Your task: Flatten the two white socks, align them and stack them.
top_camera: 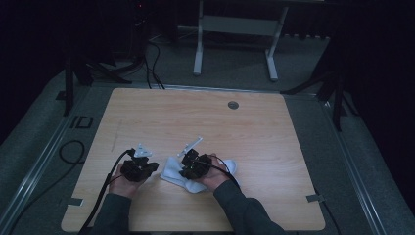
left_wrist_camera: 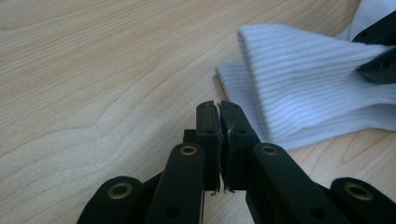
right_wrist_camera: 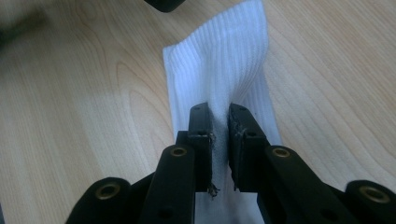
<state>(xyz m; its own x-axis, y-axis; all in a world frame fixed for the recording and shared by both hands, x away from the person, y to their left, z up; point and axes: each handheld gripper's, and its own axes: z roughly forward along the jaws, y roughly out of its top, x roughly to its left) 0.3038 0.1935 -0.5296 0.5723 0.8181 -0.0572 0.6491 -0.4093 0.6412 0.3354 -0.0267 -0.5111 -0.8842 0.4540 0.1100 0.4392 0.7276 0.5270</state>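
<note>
Your right gripper [right_wrist_camera: 219, 140] was clamped on the sock [right_wrist_camera: 219, 70]; your left gripper [left_wrist_camera: 219, 135], jaws together and empty, had the sock's cuff at 2 o'clock.

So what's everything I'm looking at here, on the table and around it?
white sock: one, white ribbed, on the table's near middle, pinched by the right claw.
table: one, light wood, centre of the high view.
round grommet: one, grey, set in the tabletop near its far edge.
frame legs: two, pale grey, on the floor behind the table.
floor cables: several, black, far left.
left claw: one, black, jaws shut on nothing, just beside the sock.
right claw: one, black, jaws closed on the sock's fabric.
hands: two, dark grey sleeves, at the near edge.
</note>
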